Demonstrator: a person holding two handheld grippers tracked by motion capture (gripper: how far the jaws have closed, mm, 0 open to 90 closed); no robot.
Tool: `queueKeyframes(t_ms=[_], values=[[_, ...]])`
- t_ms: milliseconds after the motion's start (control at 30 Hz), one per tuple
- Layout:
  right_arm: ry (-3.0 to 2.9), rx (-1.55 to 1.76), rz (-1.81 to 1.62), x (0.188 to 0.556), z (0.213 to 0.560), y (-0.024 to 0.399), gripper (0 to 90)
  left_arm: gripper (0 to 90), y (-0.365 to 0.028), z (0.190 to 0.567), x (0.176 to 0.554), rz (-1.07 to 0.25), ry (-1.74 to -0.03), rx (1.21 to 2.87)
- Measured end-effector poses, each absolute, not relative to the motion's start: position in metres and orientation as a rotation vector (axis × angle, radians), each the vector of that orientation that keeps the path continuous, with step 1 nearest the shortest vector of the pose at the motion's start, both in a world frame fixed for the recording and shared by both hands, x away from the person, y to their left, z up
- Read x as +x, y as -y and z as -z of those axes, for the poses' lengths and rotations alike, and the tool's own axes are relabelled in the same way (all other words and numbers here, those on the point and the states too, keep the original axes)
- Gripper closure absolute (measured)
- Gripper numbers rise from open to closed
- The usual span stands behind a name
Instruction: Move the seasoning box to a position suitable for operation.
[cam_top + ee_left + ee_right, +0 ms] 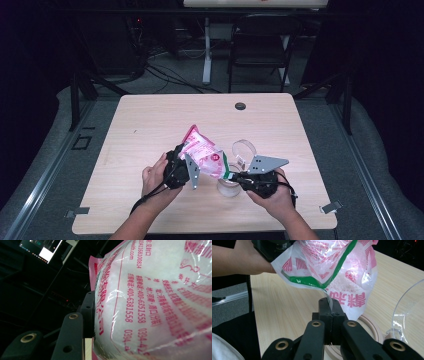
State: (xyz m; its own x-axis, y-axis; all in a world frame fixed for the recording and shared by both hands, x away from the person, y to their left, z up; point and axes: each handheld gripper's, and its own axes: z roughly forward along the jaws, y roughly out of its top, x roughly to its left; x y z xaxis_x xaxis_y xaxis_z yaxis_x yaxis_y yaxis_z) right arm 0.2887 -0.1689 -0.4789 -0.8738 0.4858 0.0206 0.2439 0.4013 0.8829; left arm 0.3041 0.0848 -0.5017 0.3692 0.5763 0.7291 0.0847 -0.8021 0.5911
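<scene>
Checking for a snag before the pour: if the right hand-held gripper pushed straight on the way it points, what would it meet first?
Probably the pink-and-white printed plastic bag itself: the right hand-held gripper is shut on its green-striped edge, and the bag's body hangs directly ahead. Depth beyond is unclear.

The surface (150,125) is a pale wooden top with rounded corners, and it stands on a grey floor (50,165). Near its far edge a small dark round cap (240,106) sits in the wood. Near the front, a clear glass jar (229,187) with a pale wooden-looking rim stands on the surface. Just beyond it a clear lid (244,149) stands open.
</scene>
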Motion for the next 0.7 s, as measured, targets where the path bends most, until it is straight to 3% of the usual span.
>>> queueKeyframes(t_ms=[700], values=[[-2.406,0.730,-1.416,0.297,0.493,0.174,90.0,60.4,-0.074,0.500,0.307,-1.475,-0.548,2.177]])
